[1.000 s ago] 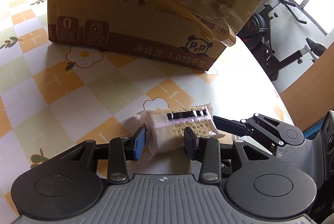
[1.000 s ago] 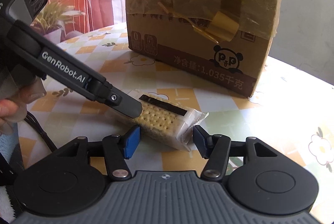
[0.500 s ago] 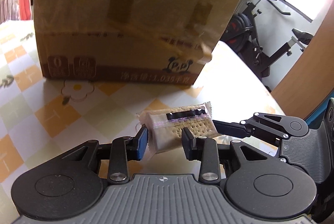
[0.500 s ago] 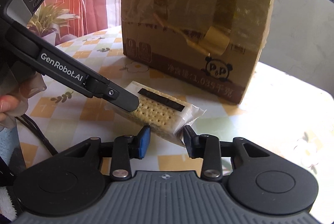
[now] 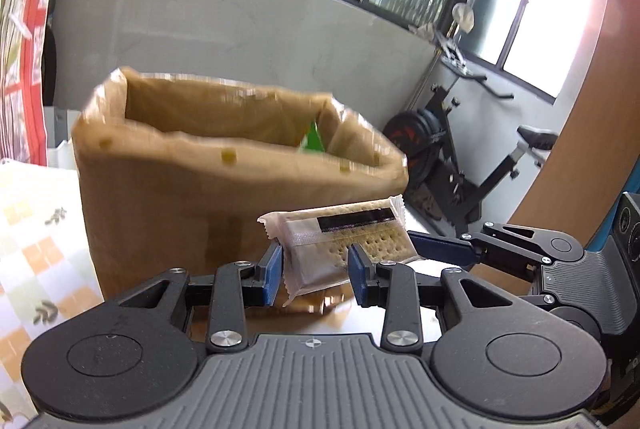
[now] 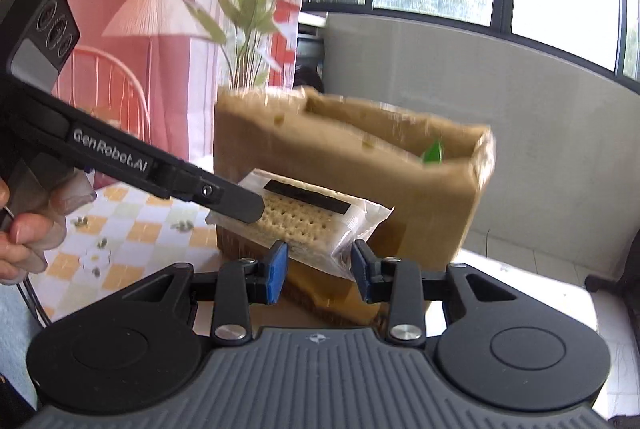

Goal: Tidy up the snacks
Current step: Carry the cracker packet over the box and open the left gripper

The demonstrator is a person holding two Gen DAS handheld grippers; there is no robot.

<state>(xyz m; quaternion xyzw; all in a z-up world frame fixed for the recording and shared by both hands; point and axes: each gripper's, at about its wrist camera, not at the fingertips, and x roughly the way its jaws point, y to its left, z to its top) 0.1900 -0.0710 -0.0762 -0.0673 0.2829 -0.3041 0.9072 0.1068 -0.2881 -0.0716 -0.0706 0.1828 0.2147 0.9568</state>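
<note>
The clear-wrapped packet of pale crackers with a black strip [image 5: 344,241] hangs in the air just in front of the open brown cardboard box [image 5: 224,189] — my left gripper [image 5: 314,271] clamps one end, my right gripper [image 6: 318,269] clamps the other. Something green [image 5: 311,141] pokes up inside the box.

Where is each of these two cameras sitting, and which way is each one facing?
Left wrist: on the left gripper, looking along its fingers at the cracker packet and open cardboard box; the right gripper's fingers enter at right.
Right wrist: on the right gripper, facing the same packet and box; the left gripper's finger crosses from the left, with the person's hand at the edge.
Shared: packet, box, checked tablecloth.
</note>
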